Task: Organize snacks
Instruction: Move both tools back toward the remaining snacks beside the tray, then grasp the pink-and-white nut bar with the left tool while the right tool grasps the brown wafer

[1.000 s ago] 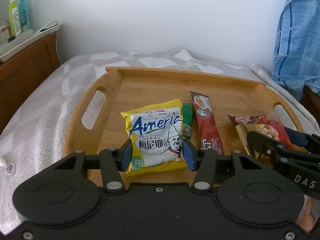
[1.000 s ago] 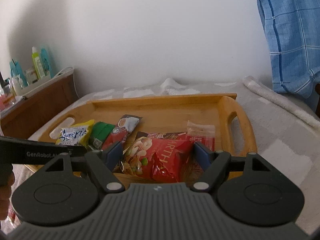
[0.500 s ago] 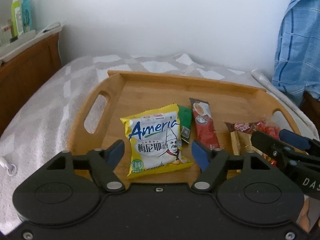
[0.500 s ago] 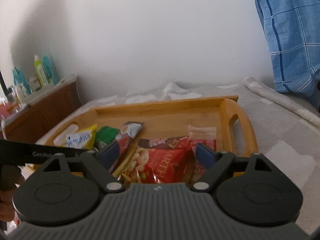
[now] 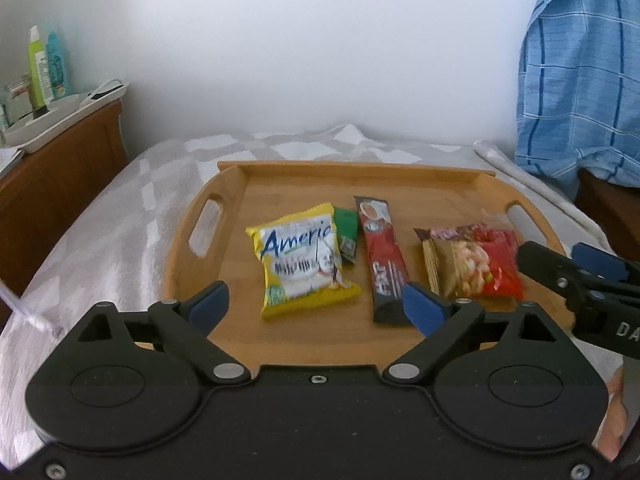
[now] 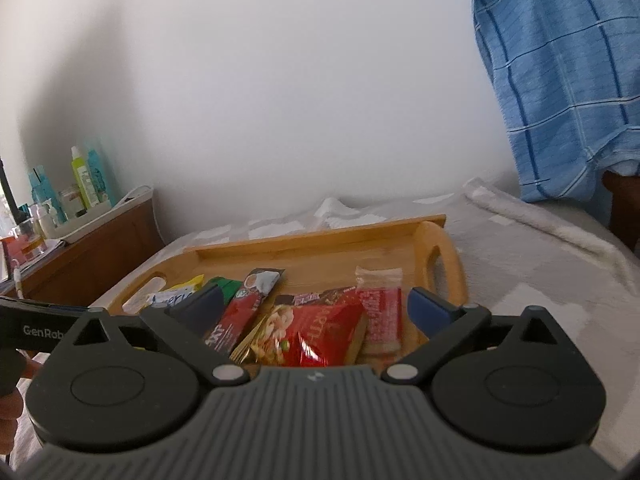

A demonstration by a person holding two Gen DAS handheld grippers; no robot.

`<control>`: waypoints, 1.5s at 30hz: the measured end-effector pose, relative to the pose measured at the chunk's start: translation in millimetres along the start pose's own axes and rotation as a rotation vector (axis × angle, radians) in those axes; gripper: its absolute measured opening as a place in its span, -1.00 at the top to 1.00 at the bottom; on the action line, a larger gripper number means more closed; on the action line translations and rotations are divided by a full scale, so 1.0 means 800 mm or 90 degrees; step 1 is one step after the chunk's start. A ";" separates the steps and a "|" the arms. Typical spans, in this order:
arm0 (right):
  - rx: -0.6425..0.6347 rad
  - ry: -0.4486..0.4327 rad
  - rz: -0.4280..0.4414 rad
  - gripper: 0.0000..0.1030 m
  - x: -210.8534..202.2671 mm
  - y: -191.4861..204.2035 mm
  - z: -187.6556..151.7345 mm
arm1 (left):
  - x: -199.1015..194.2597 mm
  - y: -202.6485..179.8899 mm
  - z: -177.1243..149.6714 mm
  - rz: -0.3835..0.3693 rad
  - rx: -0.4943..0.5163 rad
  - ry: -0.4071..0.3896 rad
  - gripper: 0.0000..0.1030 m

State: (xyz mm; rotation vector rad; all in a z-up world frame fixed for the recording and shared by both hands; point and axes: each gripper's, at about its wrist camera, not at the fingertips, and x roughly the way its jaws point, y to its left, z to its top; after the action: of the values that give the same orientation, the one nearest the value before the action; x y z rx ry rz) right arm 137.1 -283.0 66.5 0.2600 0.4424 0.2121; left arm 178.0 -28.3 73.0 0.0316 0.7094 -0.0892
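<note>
**Snacks laid out on wooden tray, both grippers released**

Snacks are seen in a row on the wooden tray: yellow packet toward its left handle, green sachet and red stick mid-tray, red nut bag toward its right handle. The left gripper and right gripper have just been opened wide; nothing is gripped.

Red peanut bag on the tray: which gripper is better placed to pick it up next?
Right. The right gripper is open with the red peanut bag directly ahead between its fingers; the left gripper faces the yellow packet.
</note>
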 end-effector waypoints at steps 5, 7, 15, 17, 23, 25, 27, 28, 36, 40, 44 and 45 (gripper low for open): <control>0.004 0.007 -0.036 -1.00 -0.033 -0.005 -0.017 | -0.025 0.001 -0.027 -0.015 -0.009 0.006 -0.90; 0.005 0.005 -0.045 -1.00 -0.046 -0.004 -0.021 | -0.033 0.000 -0.039 -0.017 -0.010 0.010 -0.90; -0.037 0.004 -0.084 -1.00 -0.088 0.016 -0.046 | -0.063 0.010 -0.095 -0.061 -0.029 0.035 -0.85; -0.057 0.012 -0.094 -1.00 -0.094 0.024 -0.052 | -0.070 0.011 -0.105 -0.070 -0.029 0.034 -0.77; -0.095 0.066 -0.104 -1.00 -0.093 0.041 -0.071 | -0.085 0.013 -0.121 -0.084 -0.017 0.030 -0.12; -0.106 0.077 -0.104 -1.00 -0.091 0.047 -0.076 | -0.090 0.012 -0.125 -0.091 -0.012 0.029 0.19; -0.119 0.087 -0.105 -1.00 -0.090 0.052 -0.082 | -0.093 0.012 -0.127 -0.103 -0.013 0.029 0.31; -0.124 0.089 -0.106 -1.00 -0.090 0.054 -0.084 | -0.096 0.011 -0.127 -0.111 -0.014 0.025 0.42; -0.130 0.138 -0.079 -0.42 -0.079 0.061 -0.095 | -0.084 -0.016 -0.125 -0.121 0.029 0.018 0.46; -0.154 0.148 -0.074 -0.10 -0.077 0.069 -0.100 | -0.065 -0.021 -0.127 -0.143 0.018 0.026 0.43; -0.137 0.141 -0.063 -0.10 -0.088 0.062 -0.087 | -0.053 -0.023 -0.131 -0.145 0.011 0.028 0.45; -0.127 0.135 -0.067 -0.10 -0.093 0.058 -0.082 | -0.053 -0.023 -0.131 -0.145 0.012 0.027 0.47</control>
State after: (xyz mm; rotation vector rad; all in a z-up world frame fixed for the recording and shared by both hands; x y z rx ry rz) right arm 35.8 -245.2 52.3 0.0177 0.6384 0.1794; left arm 76.2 -37.6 21.4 -0.0292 0.7528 -0.3137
